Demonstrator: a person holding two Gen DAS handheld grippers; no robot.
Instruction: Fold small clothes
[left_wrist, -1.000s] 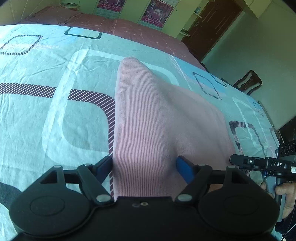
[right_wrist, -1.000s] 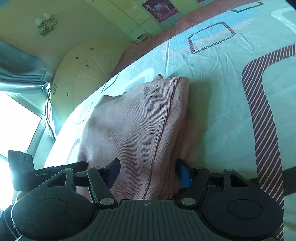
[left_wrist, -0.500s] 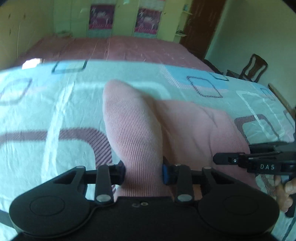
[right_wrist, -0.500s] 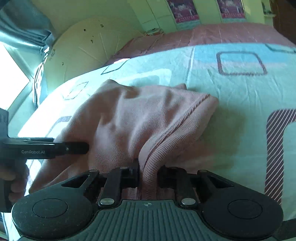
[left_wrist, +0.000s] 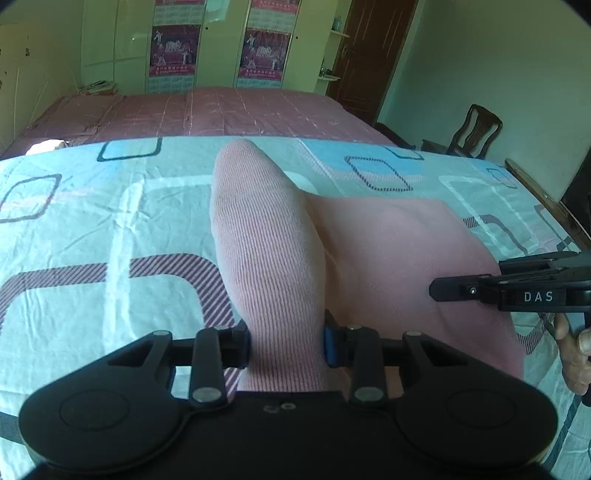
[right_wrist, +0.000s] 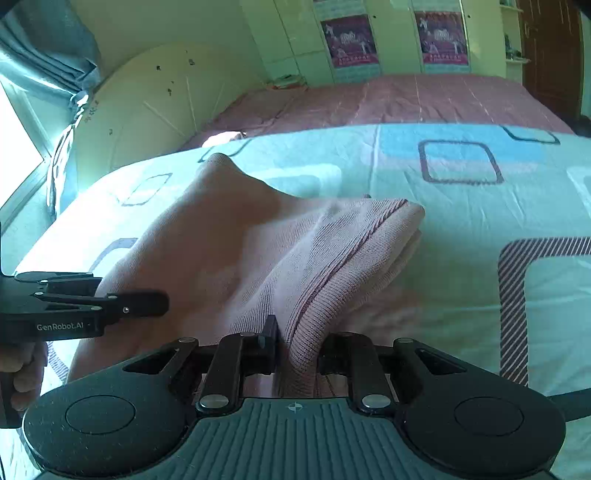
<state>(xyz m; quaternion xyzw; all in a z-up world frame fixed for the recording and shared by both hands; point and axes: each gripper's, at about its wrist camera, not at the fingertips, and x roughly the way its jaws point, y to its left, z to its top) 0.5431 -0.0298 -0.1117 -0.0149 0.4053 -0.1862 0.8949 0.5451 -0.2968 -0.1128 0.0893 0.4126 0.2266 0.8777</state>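
Pink knit garment (left_wrist: 388, 251) lies spread on the patterned bedsheet (left_wrist: 92, 229), with both near ends lifted off it. The left gripper (left_wrist: 286, 345) is clamped on one bunched, ribbed part of the cloth, which rises as a rounded hump straight ahead of its jaws; the blue pad on the right jaw presses against the fabric. Beyond that hump the rest of the garment slopes down to the sheet toward the right gripper (left_wrist: 458, 291), seen from the side at the right edge of the left wrist view with a hand (left_wrist: 574, 350) under it.

In the right wrist view, the right gripper has its jaws pressed together on a thick ribbed hem of the same garment, the fold standing up between them. From there the cloth fans away to the left and forward, one corner peaking near the far edge of the sheet. The left gripper shows at the left edge, just beside the fabric.
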